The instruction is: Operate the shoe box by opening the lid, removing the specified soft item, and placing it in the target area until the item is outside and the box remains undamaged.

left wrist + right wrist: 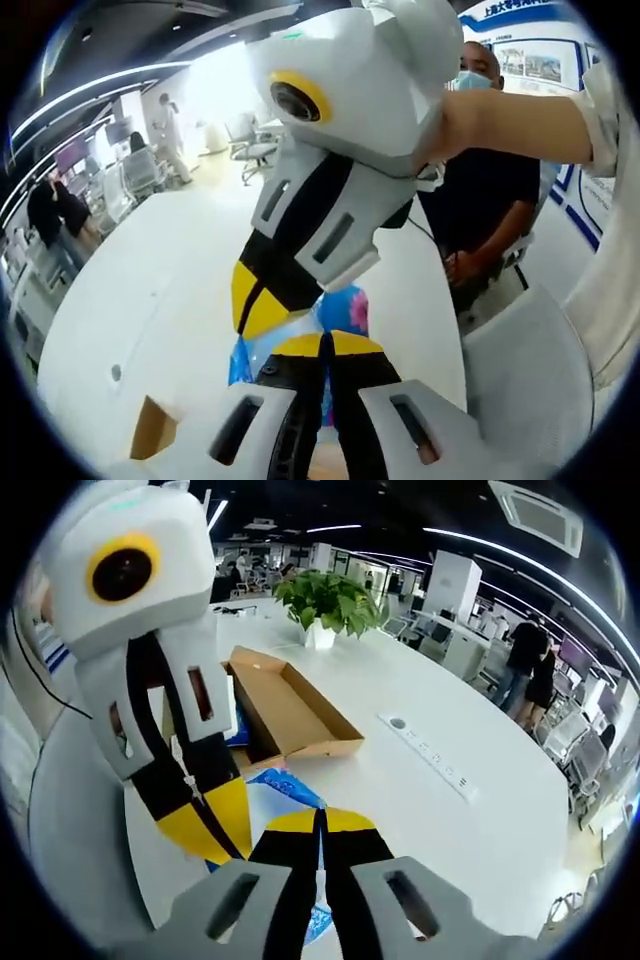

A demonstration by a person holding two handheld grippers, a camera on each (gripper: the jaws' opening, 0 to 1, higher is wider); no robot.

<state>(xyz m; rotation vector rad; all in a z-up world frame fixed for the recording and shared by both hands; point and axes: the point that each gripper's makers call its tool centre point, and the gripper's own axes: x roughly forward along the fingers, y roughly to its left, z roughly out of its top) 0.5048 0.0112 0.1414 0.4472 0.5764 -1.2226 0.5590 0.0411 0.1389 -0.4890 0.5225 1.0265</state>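
Grippers first: in the left gripper view the left gripper [322, 345] has its yellow-tipped jaws pressed together at the bottom, and a blue printed soft item [345, 312] sits right at and behind those tips. Looks pinched between the jaws, though the actual contact is hidden by them, so I can't say for sure. The right gripper [270, 300] comes in from the upper right of that view, held by a person's hand [480, 125], its yellow tips just beside the item on the left. I can't tell whether its jaws are apart or closed from here.

In the right gripper view the right gripper [322, 825] shows its jaws together too, tips over the same blue soft item [285, 785], which lies on the white table [450, 810] near the camera. The left gripper [215, 825] reaches in from the left, its tip touching or just beside the item.

Shoe box [285, 705] is open, brown cardboard, sitting farther back on the table, just beyond the item, so the item is outside the box. A potted plant [330, 605] stands behind the box. A power strip [430, 755] is set into the table to the right. A cardboard corner [152, 430] pokes in at the near left of the left gripper view.
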